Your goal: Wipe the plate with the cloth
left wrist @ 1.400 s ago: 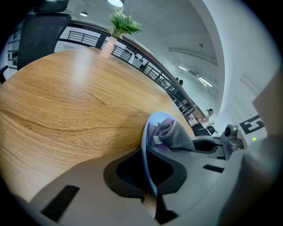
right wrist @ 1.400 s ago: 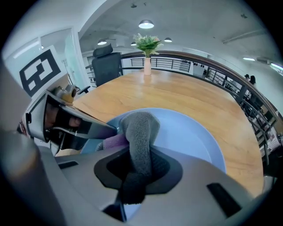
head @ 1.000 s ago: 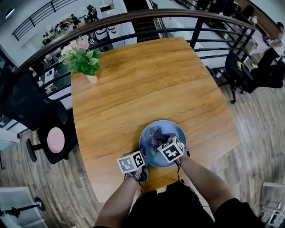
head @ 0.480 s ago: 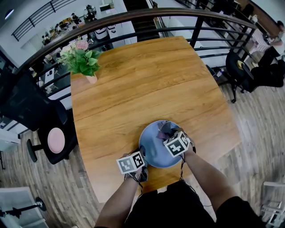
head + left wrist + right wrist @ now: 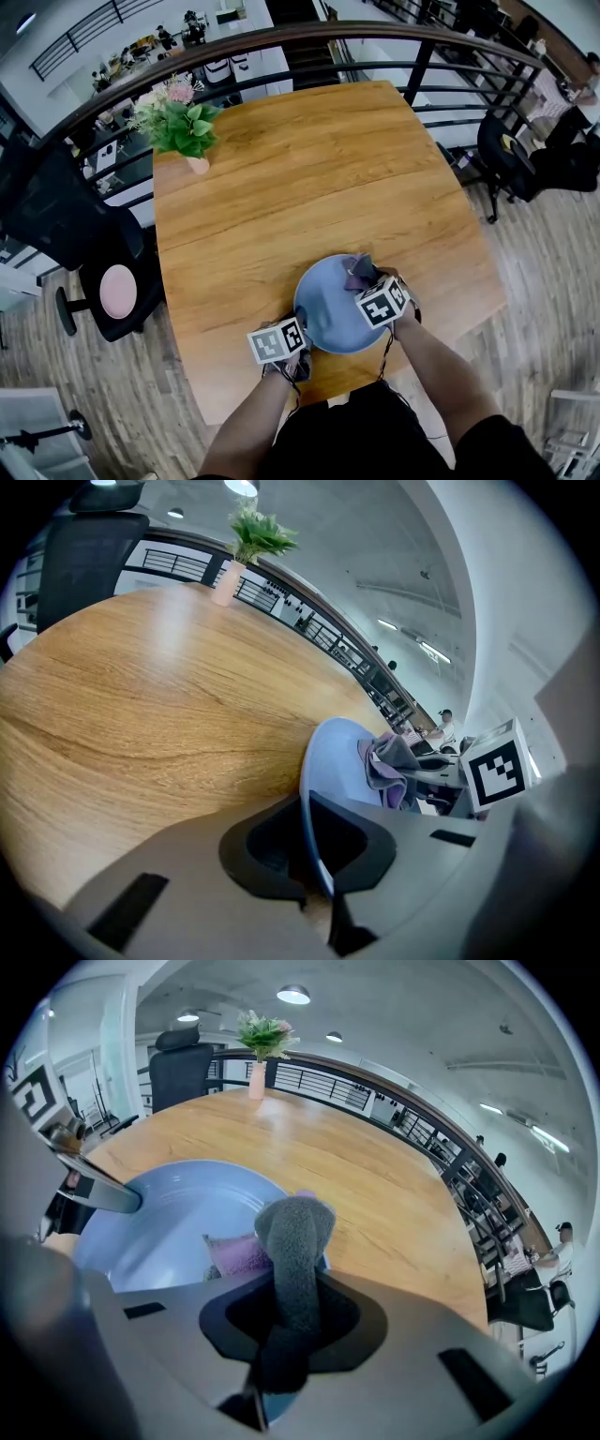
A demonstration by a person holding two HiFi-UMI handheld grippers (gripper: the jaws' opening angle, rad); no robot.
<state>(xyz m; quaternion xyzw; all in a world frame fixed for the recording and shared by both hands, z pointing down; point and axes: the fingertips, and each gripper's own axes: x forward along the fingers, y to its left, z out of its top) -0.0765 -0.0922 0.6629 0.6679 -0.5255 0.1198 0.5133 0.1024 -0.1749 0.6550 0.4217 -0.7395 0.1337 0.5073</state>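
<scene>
We clamp our left claw [image 5: 317, 874] on the near rim of the plate [image 5: 337, 761], likely to steady it. Our right claw [image 5: 281, 1344] pinches the cloth [image 5: 295, 1227], bunched just ahead on the plate's edge for wiping, with the table [image 5: 375, 1176] beyond.

Plate [image 5: 323, 314] pale blue. Cloth [image 5: 292, 1232] grey w/ lilac patch. Desk [image 5: 300, 178] orange-brown wood grain. My fingers [image 5: 169, 874] matte grey, cubes [image 5: 277, 341] b&w squares. Plant [image 5: 183, 122] green, pink blooms.
</scene>
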